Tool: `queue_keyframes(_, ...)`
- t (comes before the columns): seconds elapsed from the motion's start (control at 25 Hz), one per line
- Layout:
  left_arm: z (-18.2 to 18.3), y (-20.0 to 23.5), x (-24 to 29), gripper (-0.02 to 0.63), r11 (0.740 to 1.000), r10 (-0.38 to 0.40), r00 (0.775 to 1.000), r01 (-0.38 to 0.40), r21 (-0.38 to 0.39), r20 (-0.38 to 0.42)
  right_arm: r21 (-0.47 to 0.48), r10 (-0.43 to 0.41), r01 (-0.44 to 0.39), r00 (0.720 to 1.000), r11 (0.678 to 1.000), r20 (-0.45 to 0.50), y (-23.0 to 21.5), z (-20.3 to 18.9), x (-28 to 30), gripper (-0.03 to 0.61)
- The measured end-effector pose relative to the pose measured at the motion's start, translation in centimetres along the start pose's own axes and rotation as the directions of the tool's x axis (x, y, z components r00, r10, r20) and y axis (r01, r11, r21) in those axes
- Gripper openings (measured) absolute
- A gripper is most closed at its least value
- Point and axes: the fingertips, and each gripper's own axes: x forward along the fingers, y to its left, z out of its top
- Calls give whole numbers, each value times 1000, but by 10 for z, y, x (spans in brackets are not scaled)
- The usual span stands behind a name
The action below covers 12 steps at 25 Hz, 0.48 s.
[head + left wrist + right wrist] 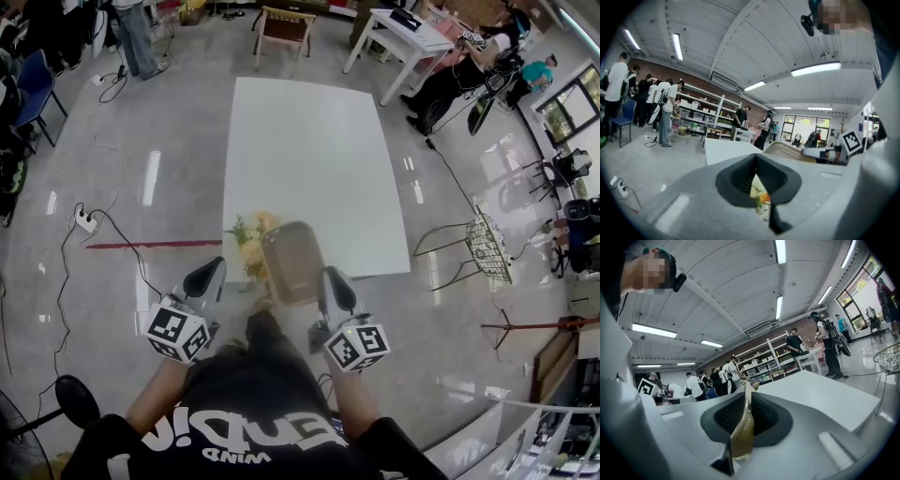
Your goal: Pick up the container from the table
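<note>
A tan, see-through container [289, 262] hangs over the near edge of the white table [309, 150], with a bunch of yellow and white flowers [249, 246] at its left side. My right gripper [330, 279] is shut on the container's right wall. In the right gripper view that wall [746, 401] stands pinched between the pads of the right gripper [743, 427]. My left gripper [212, 272] is at the flowers. In the left gripper view the jaws of the left gripper [759, 187] are nearly together, with petals [761, 197] in the slit. The container [787, 149] shows to its right.
A wire chair [492, 246] stands right of the table. On the floor at left lie a red tape line [150, 245] and a power strip with cables [86, 220]. A wooden chair [284, 28] and another white table [403, 33] stand at the far end. Several people stand near the shelves.
</note>
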Motion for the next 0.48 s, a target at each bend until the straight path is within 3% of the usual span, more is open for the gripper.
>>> queue_keyframes(0.48, -2, -55, -61, 2, 997, -80, 997, 80, 6, 9, 16, -54, 53, 997, 998, 60, 44, 3, -99, 43)
